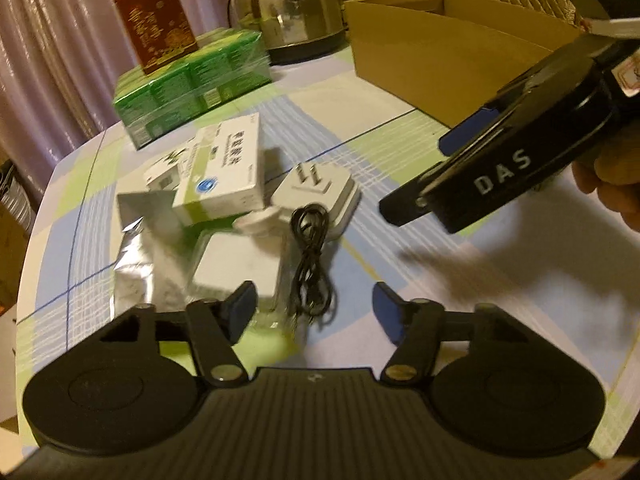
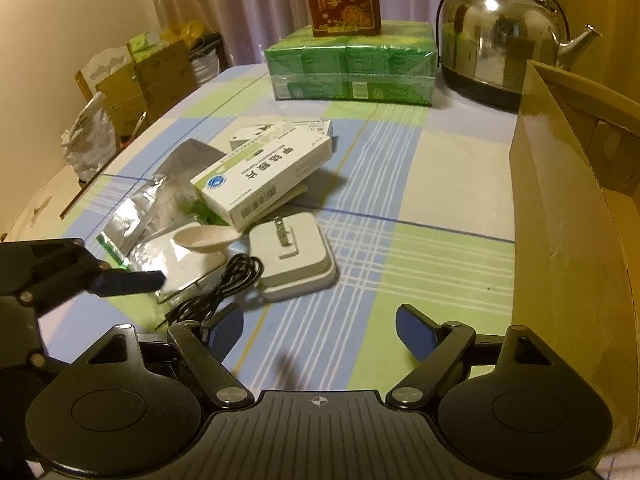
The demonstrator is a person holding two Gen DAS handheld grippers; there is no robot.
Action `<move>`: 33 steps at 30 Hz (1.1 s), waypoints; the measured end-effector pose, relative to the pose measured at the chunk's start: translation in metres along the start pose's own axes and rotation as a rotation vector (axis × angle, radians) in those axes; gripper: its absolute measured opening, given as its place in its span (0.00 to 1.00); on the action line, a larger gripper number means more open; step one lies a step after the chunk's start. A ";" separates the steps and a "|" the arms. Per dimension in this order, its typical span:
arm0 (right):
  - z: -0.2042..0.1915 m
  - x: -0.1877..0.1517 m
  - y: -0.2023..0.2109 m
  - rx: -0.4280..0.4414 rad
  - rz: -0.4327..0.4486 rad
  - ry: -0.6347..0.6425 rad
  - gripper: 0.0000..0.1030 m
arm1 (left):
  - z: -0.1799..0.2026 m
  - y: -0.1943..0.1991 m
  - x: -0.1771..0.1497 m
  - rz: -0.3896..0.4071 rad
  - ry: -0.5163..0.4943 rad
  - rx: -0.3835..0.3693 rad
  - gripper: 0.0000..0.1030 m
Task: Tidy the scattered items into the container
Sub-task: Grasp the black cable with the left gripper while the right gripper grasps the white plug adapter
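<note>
Scattered items, among them a medicine box [image 1: 212, 172], charger [image 1: 316, 196] and black cable [image 1: 312, 264], lie just ahead of the left gripper [image 1: 314, 312], which is spread open and empty. Right wrist view: the right gripper [image 2: 320, 330] is likewise open beside the cardboard container [image 2: 560, 216]; a centred grasp on the charger [image 2: 292, 256] seems wisest.

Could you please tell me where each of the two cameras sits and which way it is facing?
Left wrist: sits on the left gripper, facing across the table at the medicine box, charger, cable; the right gripper and a hand cross its right side.
Right wrist: sits on the right gripper, facing the same pile, cardboard box at right; a left finger shows.
Shared: pile, kettle, green pack.
</note>
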State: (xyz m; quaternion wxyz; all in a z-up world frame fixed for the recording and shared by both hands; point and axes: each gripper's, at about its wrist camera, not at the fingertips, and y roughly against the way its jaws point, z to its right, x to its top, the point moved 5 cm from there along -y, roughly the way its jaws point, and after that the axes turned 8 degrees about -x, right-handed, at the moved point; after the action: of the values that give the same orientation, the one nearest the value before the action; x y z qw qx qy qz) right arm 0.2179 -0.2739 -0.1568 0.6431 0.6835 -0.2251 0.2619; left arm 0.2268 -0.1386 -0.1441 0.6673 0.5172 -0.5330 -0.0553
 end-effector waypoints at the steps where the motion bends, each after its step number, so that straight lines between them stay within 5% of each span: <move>1: 0.001 0.001 -0.001 0.001 0.003 -0.001 0.79 | 0.002 -0.003 0.002 0.002 -0.014 0.003 0.53; 9: 0.002 0.008 -0.008 0.016 0.011 0.009 0.70 | 0.009 -0.029 0.010 -0.009 -0.123 0.052 0.38; 13: 0.003 0.010 -0.013 0.016 0.011 0.010 0.69 | 0.011 -0.033 0.011 -0.023 -0.171 0.075 0.19; 17: 0.002 0.011 -0.016 0.020 0.011 0.015 0.69 | 0.008 -0.036 0.003 -0.055 -0.179 0.097 0.12; 33: -0.029 0.020 -0.055 0.037 0.010 0.201 0.69 | -0.014 -0.007 -0.022 -0.057 0.002 0.077 0.10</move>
State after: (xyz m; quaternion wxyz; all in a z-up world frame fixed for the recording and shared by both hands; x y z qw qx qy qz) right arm 0.2672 -0.2405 -0.1846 0.6484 0.6645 -0.1578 0.3364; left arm 0.2313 -0.1193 -0.1620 0.6454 0.5578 -0.5191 -0.0533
